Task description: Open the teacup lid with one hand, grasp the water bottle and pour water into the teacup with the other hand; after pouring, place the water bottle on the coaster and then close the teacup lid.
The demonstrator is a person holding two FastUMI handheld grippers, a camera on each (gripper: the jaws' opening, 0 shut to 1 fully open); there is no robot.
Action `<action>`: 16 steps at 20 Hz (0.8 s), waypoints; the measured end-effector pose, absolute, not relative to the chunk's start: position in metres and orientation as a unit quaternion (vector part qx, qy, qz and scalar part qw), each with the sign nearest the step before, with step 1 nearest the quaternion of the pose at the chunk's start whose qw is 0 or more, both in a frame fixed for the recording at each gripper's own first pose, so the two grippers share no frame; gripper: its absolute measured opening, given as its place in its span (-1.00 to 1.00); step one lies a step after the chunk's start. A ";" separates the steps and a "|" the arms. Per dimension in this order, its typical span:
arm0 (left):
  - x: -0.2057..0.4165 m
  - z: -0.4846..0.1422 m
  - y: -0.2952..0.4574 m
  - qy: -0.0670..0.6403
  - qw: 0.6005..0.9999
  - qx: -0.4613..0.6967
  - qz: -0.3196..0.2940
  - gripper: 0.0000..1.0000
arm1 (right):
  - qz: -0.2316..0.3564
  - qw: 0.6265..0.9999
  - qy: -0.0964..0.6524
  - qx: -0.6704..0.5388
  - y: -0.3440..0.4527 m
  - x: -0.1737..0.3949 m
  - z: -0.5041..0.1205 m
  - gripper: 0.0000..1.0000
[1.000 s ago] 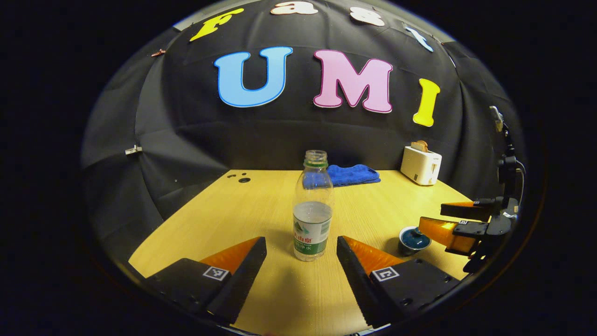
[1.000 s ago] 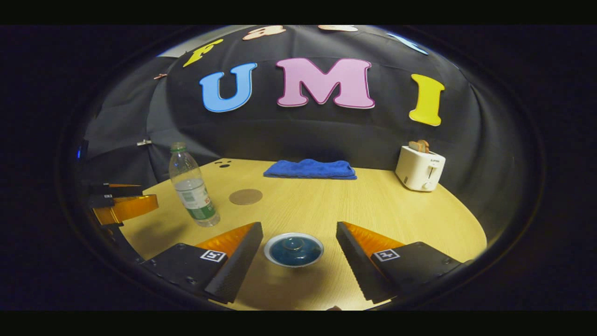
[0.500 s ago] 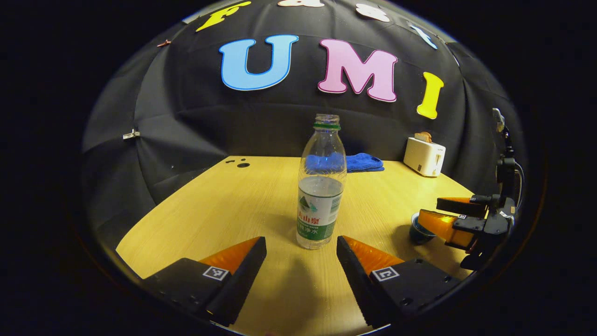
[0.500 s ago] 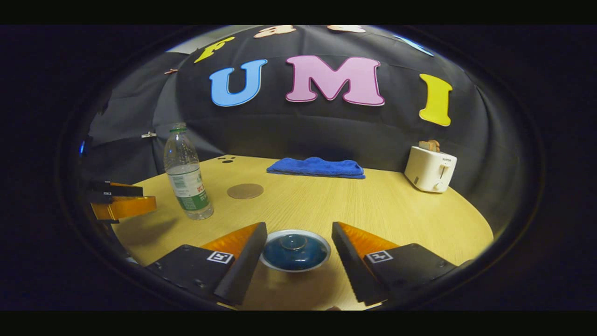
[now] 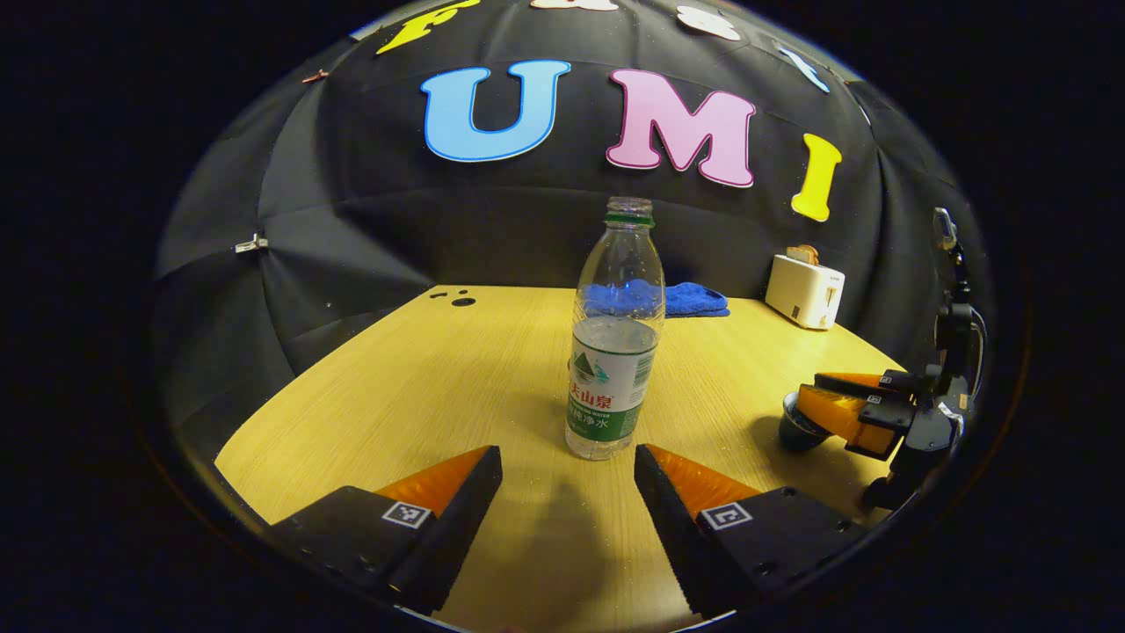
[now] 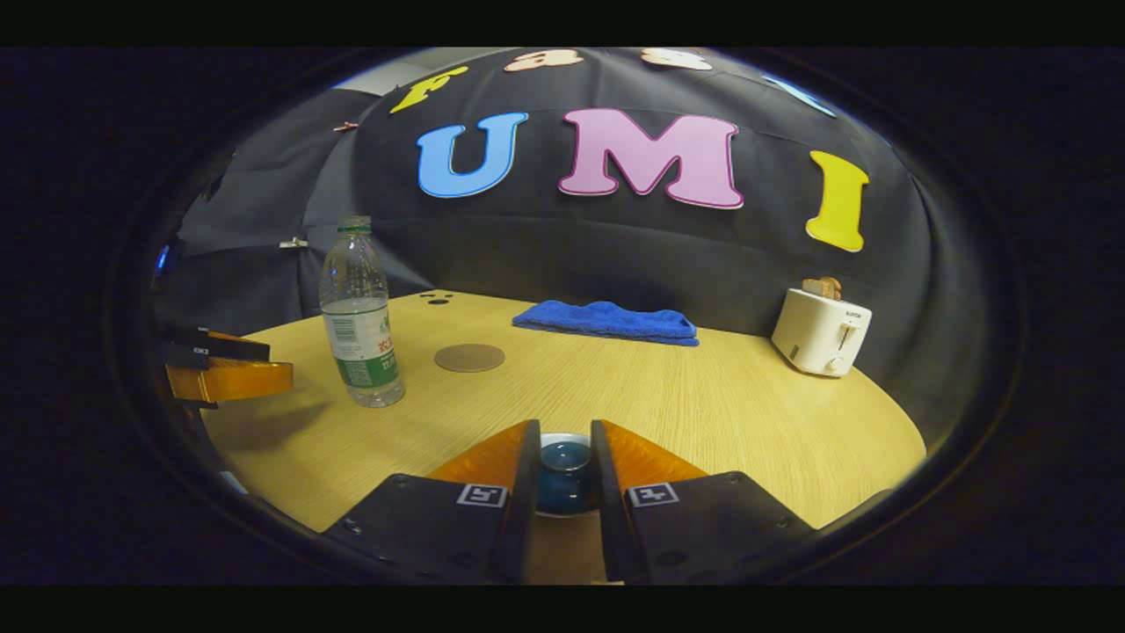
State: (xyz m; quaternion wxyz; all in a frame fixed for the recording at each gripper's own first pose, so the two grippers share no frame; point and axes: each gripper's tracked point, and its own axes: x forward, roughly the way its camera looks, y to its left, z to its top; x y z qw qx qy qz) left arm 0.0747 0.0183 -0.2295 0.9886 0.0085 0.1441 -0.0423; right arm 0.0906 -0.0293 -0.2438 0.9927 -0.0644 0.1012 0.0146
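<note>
On the wooden surface (image 6: 703,404), my right claw (image 6: 563,470) has its fingers narrowed around the teacup lid (image 6: 564,458) knob; real contact I can't tell. Lid looks glazed ceramic, so slick and breakable, take it by the knob. My left claw (image 5: 567,492) is spread wide, bottle (image 5: 613,352) just ahead, upright, uncapped, about half full. Thin plastic, will dent, so grip at the label. Coaster (image 6: 469,357) lies behind the bottle.

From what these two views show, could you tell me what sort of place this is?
Probably a staged recording booth rather than a real kitchen: a black cloth wall drapes around a wooden table set with household props, a toaster, a folded blue towel and a water bottle.
</note>
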 end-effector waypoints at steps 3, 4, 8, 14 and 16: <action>0.075 -0.230 0.017 0.144 0.989 0.006 -0.042 0.91 | 0.022 0.992 0.106 -0.059 -0.029 0.092 -0.244 -0.43; 0.075 -0.230 0.017 0.144 0.989 0.005 -0.042 0.91 | 0.025 0.992 0.108 -0.057 -0.029 0.092 -0.242 -0.26; 0.079 -0.230 0.013 0.142 0.989 0.007 -0.043 0.91 | 0.032 0.991 0.116 -0.050 -0.028 0.095 -0.243 -0.36; 0.086 -0.226 0.007 0.132 0.989 0.024 -0.057 0.91 | 0.038 0.992 0.114 -0.048 -0.026 0.096 -0.233 -0.46; 0.088 -0.227 0.001 0.130 0.989 0.026 -0.070 0.86 | 0.040 0.992 0.114 -0.043 -0.025 0.098 -0.229 -0.46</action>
